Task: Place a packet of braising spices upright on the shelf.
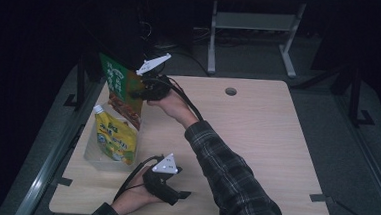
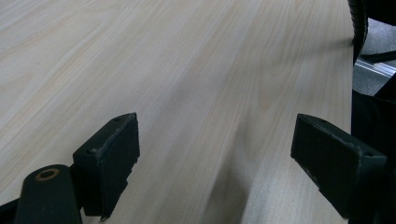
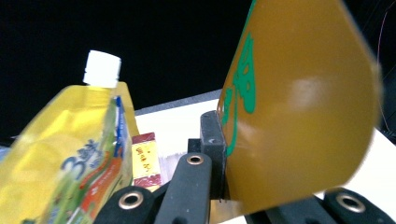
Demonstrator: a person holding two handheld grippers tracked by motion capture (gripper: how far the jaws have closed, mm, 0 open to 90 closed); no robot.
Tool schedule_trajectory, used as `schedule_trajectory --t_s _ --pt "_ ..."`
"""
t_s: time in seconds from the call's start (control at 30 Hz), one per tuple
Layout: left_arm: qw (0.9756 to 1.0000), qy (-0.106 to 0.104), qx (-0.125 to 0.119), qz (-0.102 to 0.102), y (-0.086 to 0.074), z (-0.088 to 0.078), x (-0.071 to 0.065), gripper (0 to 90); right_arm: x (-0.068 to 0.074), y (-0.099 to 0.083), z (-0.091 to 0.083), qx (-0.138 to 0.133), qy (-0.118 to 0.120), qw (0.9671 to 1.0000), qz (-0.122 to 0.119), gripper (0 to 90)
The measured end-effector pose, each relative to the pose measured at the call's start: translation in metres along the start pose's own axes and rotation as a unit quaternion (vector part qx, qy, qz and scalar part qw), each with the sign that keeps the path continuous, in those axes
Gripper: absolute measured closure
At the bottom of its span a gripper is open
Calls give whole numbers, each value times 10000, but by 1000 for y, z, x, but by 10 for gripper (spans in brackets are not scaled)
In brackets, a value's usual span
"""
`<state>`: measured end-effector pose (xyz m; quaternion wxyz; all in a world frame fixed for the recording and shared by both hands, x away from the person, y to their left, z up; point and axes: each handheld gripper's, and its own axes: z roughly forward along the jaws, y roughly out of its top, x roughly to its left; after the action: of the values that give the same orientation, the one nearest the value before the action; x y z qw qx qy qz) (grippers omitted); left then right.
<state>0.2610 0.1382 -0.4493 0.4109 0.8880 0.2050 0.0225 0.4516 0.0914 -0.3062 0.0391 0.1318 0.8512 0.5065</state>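
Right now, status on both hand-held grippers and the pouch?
Right hand-held gripper shut on green pouch, held above clear bin. Left hand-held gripper open, empty, low over table. Yellow spout pouch stands in the bin.

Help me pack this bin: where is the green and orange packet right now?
In the high view, the green and orange packet hangs at the table's left edge, clamped in the right gripper above the clear bin holding the yellow pouch.
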Motion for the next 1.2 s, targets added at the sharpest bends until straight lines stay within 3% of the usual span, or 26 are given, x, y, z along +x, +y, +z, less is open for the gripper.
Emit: schedule_trajectory --t_s 0.23,0.47,0.63,0.93,1.07,1.2 --pt "10000 -8 26 0 0 0 1 149 -6 -8 19 165 -15 9999 1 900" --pt "9999 -44 104 45 0 0 3 148 -4 -14 35 452 -49 9990 30 881" --pt "10000 -52 82 5 -1 0 3 149 0 -12 33 458 -97 9989 9 736" --pt "9999 -52 127 76 -2 -1 7 148 1 -14 -10 300 -274 9991 136 473" --pt "10000 -55 69 -5 -3 -2 8 148 4 -30 -37 261 -400 9988 102 420" --pt "9999 -38 107 44 -3 -4 9 149 9 -51 -63 203 -513 9983 162 386"
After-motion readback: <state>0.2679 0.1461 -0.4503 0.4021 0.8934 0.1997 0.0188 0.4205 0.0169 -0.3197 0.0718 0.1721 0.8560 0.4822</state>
